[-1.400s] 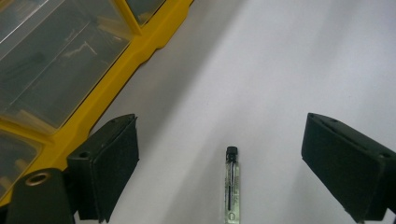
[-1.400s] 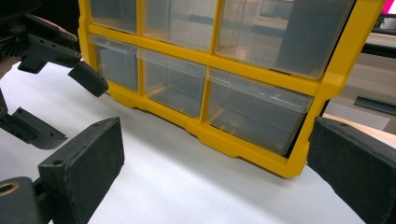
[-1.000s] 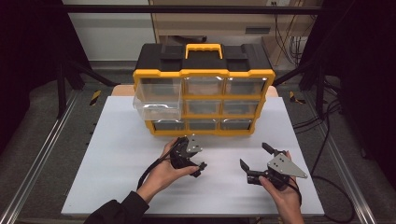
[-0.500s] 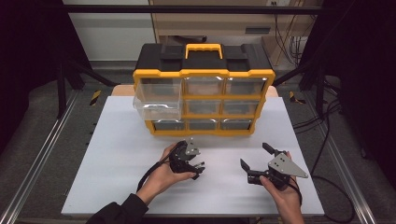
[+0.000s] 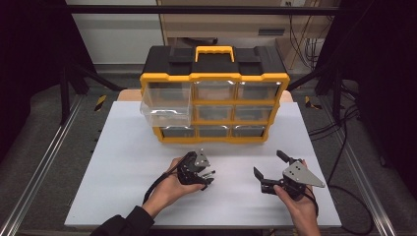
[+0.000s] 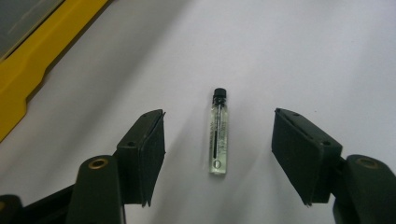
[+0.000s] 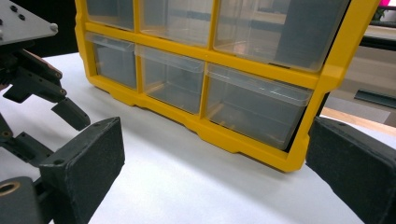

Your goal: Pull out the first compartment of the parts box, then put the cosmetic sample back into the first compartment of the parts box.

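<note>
While the left claw (image 6: 219, 154) points down at the white tabletop (image 6: 299, 51), its two black jaws stand apart on either side of a small glass vial (image 6: 219, 135), having just been closing; neither pad touches the glass. The vial lies flat on the tabletop between the jaws, roughly midway, with bare surface on both sides of it. Its black cap (image 6: 220, 94) points away from the claw and its clear body runs back toward the claw's base. Beyond the left jaw in the left gripper view, a yellow edge of the organizer (image 6: 28, 70) crosses the corner, well apart from the vial.

From the high view, the left claw (image 5: 209, 178) sits in the person's left hand (image 5: 169, 189) just in front of the yellow and black drawer organizer (image 5: 214, 98). The right claw (image 5: 269, 166) is held in the right hand (image 5: 297, 204), off to the side of the left claw, with its jaws spread wide and nothing between them. Past the right claw, the organizer's lower clear drawers (image 7: 254, 107) face it, near but not touching. Farther off, one clear drawer (image 5: 165, 105) at the organizer's far left column stands pulled out.
</note>
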The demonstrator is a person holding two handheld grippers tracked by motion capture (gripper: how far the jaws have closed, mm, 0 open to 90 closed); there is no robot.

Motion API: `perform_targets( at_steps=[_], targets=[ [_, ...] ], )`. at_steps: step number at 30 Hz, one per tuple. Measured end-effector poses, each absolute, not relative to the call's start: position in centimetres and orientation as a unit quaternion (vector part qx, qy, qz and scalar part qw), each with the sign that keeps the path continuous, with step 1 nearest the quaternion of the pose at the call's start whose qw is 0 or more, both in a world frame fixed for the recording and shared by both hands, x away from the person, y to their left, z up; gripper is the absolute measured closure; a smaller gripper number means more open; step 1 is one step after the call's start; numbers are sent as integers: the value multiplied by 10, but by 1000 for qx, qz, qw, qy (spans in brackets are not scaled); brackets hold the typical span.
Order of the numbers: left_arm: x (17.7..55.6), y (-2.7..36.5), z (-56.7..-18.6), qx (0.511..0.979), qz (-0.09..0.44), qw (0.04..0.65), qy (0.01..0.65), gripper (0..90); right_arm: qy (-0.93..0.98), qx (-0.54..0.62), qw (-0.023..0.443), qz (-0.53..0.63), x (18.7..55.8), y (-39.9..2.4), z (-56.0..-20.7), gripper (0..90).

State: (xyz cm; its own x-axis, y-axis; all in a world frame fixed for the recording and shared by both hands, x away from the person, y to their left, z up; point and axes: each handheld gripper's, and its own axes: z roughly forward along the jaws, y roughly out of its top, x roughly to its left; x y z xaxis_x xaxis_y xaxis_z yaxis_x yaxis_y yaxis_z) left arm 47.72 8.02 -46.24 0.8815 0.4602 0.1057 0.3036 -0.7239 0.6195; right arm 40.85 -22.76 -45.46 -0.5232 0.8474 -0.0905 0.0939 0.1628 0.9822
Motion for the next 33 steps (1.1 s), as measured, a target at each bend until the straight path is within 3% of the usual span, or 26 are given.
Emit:
perform_targets(
  at_steps=[26, 33],
  targets=[
    [474, 78, -470, 920, 114, 306, 215, 619, 678, 347, 342, 550, 408, -228, -454, 47],
    [476, 79, -472, 922, 114, 304, 213, 654, 679, 347, 342, 549, 408, -228, -455, 47]
  ],
)
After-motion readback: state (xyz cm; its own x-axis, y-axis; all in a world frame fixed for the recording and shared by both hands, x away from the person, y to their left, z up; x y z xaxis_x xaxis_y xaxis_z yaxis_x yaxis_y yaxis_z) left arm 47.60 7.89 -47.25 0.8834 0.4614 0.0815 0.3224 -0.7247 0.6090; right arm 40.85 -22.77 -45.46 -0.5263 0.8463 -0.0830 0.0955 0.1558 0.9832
